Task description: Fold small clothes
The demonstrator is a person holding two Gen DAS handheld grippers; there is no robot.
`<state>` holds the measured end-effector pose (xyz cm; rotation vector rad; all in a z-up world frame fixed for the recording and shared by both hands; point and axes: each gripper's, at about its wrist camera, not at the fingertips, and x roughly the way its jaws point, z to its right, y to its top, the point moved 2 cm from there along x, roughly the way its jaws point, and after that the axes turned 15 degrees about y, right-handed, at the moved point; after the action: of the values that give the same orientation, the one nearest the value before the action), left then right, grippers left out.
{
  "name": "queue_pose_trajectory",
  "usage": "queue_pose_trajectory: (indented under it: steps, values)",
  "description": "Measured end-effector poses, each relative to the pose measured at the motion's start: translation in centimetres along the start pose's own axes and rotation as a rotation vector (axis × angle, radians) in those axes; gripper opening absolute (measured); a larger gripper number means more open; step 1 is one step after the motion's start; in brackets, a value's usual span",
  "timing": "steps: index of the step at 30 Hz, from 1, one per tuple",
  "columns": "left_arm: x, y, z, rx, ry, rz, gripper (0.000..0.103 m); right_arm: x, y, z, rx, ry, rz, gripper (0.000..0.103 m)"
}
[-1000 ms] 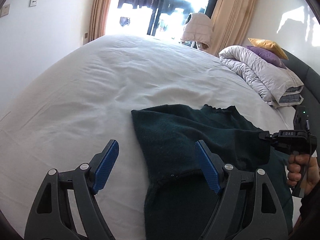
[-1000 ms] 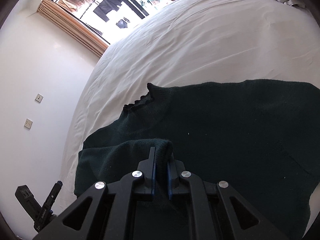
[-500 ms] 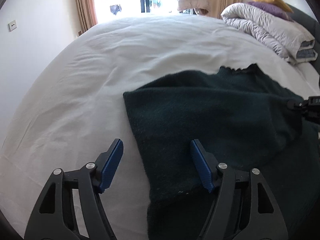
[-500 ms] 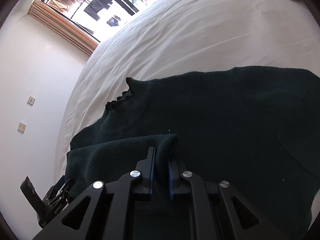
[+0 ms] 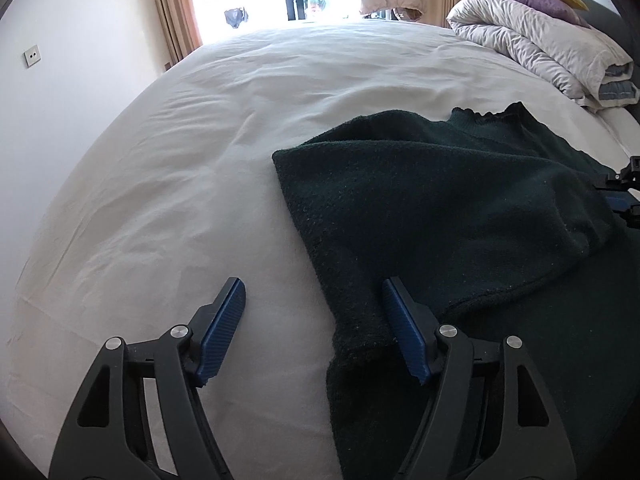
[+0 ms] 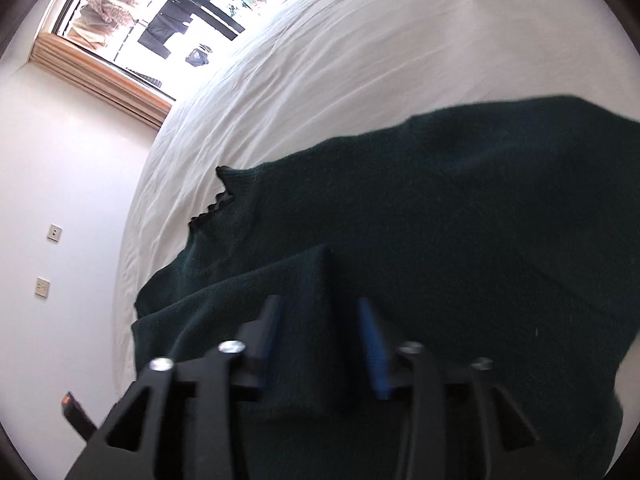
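A white bed is spread ahead of both grippers, with a dark green sweater laid on it. Its sleeve has just been let go: the right gripper, clamped on it half a second back, is now parted around it. The left gripper is kept wide apart, straddling the sweater's near edge. Looks like the sleeve fold is done, so the body fold is probably up next.
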<state>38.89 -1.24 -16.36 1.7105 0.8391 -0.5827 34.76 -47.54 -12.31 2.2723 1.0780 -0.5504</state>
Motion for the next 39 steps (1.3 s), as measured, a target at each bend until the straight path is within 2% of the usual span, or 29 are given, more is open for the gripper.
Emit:
queue_pose_trajectory:
  steps: [2, 4, 6, 8, 9, 16, 19, 22, 23, 25, 27, 29, 31, 33, 34, 36, 38, 39]
  values:
    - [0.1, -0.1, 0.0, -0.005, -0.002, -0.003, 0.071, -0.5, -1.1, -0.9, -0.053, 0.0, -0.014, 0.054]
    - [0.3, -0.3, 0.0, -0.015, -0.005, -0.008, 0.072, 0.3, -2.1, -1.8, -0.112, -0.023, -0.068, 0.051]
    - [0.4, -0.3, -0.1, -0.026, -0.012, -0.007, 0.073, 1.4, -2.8, -2.6, -0.19, -0.095, -0.11, 0.032]
    - [0.5, -0.3, -0.1, -0.03, -0.019, -0.008, 0.073, 1.9, -2.8, -3.2, -0.242, -0.173, -0.113, 0.014]
    - [0.5, -0.3, -0.2, -0.032, -0.023, -0.01, 0.073, 1.8, -2.4, -3.1, -0.23, -0.167, -0.107, 0.011]
    - [0.7, -0.3, -0.1, -0.036, -0.024, -0.002, 0.073, 1.0, -1.2, -1.6, -0.192, -0.196, -0.042, 0.008]
    - [0.7, -0.3, -0.1, -0.034, -0.025, -0.001, 0.074, 0.9, -0.4, -0.4, -0.177, -0.171, -0.023, 0.006]
    - [0.9, -0.3, -0.2, -0.035, -0.028, 0.003, 0.074, 0.2, -0.1, -0.2, -0.149, -0.173, -0.025, 0.015]
    - [0.9, -0.3, -0.2, -0.036, -0.028, 0.003, 0.074, -0.5, -0.1, -0.5, -0.155, -0.215, -0.008, 0.023]
    - [1.0, -0.4, -0.2, -0.036, -0.026, 0.006, 0.074, -2.3, -0.4, -2.5, -0.221, -0.305, 0.074, 0.026]
    - [1.0, -0.3, -0.1, -0.033, -0.021, 0.008, 0.075, -3.0, -0.9, -4.8, -0.272, -0.244, 0.112, 0.026]
    - [1.0, -0.4, 0.0, -0.03, -0.015, 0.012, 0.075, -1.8, -2.1, -7.0, -0.328, -0.128, 0.07, 0.026]
    - [1.0, -0.4, 0.0, -0.032, -0.017, 0.012, 0.075, 0.1, -3.2, -8.0, -0.368, -0.051, 0.008, 0.027]
    - [1.1, -0.4, -0.1, -0.036, -0.022, 0.011, 0.075, 2.4, -3.8, -6.9, -0.341, -0.041, -0.063, 0.04]
    - [1.1, -0.4, -0.1, -0.037, -0.024, 0.011, 0.075, 3.6, -3.9, -5.3, -0.285, -0.046, -0.109, 0.038]
    - [1.2, -0.4, -0.1, -0.038, -0.026, 0.011, 0.075, 2.4, -3.4, -2.6, -0.219, 0.021, -0.058, 0.013]
    - [1.2, -0.3, -0.1, -0.037, -0.027, 0.01, 0.075, 0.3, -2.8, -0.8, -0.153, 0.021, -0.029, 0.009]
    - [1.2, -0.3, -0.2, -0.038, -0.031, 0.008, 0.075, -1.2, -2.7, -0.3, -0.139, 0.003, 0.001, 0.012]
